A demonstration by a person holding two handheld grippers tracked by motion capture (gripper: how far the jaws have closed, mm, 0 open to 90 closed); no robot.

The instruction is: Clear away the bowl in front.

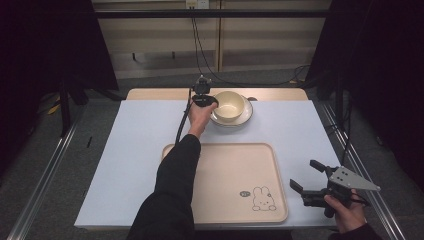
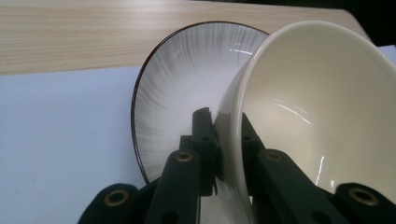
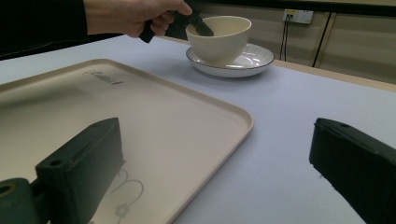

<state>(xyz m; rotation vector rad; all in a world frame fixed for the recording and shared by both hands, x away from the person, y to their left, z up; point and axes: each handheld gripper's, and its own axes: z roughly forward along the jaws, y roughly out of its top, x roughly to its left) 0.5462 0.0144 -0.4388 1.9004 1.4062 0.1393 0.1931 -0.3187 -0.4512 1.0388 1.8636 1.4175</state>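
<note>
A cream bowl stands on a white plate with a dark rim at the far middle of the table. My left gripper is shut on the bowl's near-left rim, one jaw inside and one outside. In the left gripper view the bowl wall sits between the jaws of the left gripper, with the plate behind. My right gripper hangs open and holds nothing at the near right, beside the tray. In the right gripper view the right gripper faces the bowl and plate.
A beige tray with a rabbit drawing lies at the near middle on the pale mat. A wooden strip runs along the table's far edge. Metal rails flank the table, and cables hang behind it.
</note>
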